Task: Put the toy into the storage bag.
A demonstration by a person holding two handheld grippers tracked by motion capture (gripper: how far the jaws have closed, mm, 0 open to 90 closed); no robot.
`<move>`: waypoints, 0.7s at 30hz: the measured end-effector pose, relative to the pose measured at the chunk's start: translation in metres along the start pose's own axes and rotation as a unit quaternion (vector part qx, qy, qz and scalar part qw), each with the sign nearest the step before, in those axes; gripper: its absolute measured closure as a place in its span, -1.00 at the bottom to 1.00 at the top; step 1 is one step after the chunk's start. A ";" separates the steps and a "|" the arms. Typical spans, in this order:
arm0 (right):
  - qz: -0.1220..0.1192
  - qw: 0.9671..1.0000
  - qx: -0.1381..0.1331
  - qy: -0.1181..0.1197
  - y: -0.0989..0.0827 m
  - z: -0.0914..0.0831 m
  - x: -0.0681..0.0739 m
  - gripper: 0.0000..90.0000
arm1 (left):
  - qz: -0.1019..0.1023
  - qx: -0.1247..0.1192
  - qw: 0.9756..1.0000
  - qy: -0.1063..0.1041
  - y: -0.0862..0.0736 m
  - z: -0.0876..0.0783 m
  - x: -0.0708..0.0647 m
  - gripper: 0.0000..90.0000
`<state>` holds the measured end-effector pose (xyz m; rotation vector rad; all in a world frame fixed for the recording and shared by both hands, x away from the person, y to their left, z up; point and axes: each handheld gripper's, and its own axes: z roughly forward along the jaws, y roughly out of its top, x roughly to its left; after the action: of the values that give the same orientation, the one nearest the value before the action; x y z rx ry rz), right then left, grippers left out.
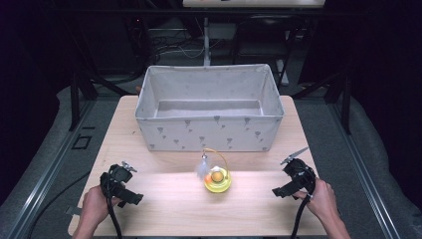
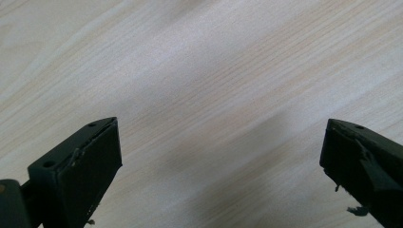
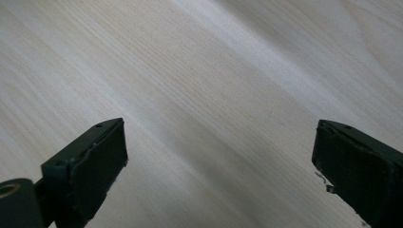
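The left gripper (image 1: 130, 181) and right gripper (image 1: 288, 175) rest low on the wooden table (image 1: 164, 209), jaws spread wide and empty (bare wood between them). The yellow toy (image 1: 217, 180) sits between them, slightly nearer the right one, its wire hoop upright with a white feather; the fabric bin (image 1: 209, 133) stands beyond.

fabric bin (image 1: 209, 130): 1 | yellow toy (image 1: 217, 180): 1 | grippers: 2 | table (image 1: 164, 204): 1

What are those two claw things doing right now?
Left gripper: open, holding nothing, over bare table.
Right gripper: open, holding nothing.
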<state>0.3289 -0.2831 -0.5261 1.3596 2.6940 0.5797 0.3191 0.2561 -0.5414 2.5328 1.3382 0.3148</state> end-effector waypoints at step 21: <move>-0.051 0.998 0.022 -0.020 0.012 -0.014 0.023 -0.90 | -0.004 0.003 1.000 0.004 -0.003 0.000 0.000 -1.00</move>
<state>0.3204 -0.2627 -0.5067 1.2199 2.7412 0.4819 0.3169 0.2579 -0.5420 2.5322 1.3544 0.3193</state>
